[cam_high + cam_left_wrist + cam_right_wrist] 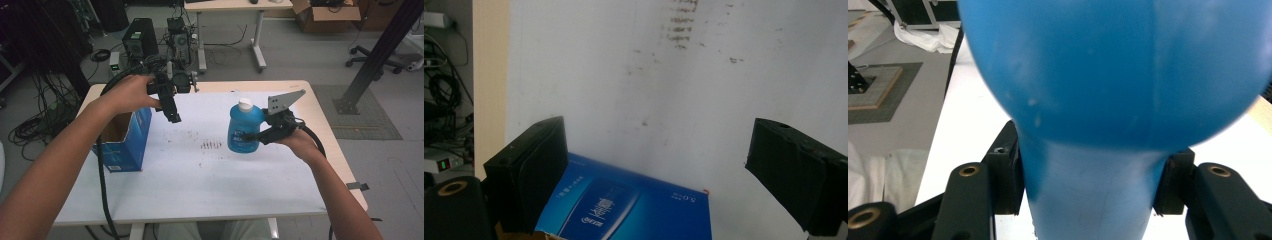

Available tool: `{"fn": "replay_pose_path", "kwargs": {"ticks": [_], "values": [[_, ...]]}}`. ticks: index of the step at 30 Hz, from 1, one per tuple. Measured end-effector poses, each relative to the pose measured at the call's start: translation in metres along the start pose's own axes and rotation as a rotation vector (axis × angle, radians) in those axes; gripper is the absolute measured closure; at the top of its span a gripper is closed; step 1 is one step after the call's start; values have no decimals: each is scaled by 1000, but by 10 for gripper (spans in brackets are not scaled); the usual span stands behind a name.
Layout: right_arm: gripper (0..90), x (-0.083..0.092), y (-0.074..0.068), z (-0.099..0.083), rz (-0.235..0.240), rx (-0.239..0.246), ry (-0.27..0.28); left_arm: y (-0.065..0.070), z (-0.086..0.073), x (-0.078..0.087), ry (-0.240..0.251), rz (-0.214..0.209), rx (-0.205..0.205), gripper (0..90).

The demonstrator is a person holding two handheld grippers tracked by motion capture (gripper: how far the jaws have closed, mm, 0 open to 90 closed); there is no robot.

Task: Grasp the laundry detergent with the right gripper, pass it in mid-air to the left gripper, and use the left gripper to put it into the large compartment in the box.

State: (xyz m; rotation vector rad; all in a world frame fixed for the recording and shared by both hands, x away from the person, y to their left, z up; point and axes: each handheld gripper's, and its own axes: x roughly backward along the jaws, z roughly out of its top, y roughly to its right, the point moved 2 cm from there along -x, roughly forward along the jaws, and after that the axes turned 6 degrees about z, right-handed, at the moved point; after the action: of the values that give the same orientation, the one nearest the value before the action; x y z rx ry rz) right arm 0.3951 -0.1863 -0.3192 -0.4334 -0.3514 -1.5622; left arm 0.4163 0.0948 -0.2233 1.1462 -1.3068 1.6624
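**Blue bottle gripped at right, left gripper open above the box**

The right gripper (260, 136) holds a blue bottle (244, 129) with a white cap (245, 104), upright, over the right half of the white table (200, 170). In the right gripper view its two black jaws press against either side of the bottle's narrow waist (1088, 195), with the wider blue body bulging just above them. The person's right hand (300, 142) grips the tool from the right, and the grey three-cornered plate (284, 102) stands above it. Whether the bottle's base touches the table or hangs just above it cannot be told.

The left gripper (172, 112) is raised over the far left part of the table, held in the left hand (127, 92), jaws pointing down. In the left gripper view its jaws stand wide apart with nothing between them, and the bare tabletop lies beneath.

An open blue carton (125, 137) stands at the left edge of the table, just near and left of the left gripper; its printed blue side (624, 205) appears below the jaws. A patch of small brown marks (211, 145) lies on the tabletop between the carton and the bottle.
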Motion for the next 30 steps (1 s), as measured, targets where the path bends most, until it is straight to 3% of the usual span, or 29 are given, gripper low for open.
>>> {"fn": "replay_pose_path", "kwargs": {"ticks": [18, 30], "values": [[439, -11, -6, 22, 28, -9, -12, 21, 16, 25, 61, -47, -58, 97], [439, -31, -7, 31, 75, 14, -18, 30, 18, 37, 91, -82, -85, 98]]}}
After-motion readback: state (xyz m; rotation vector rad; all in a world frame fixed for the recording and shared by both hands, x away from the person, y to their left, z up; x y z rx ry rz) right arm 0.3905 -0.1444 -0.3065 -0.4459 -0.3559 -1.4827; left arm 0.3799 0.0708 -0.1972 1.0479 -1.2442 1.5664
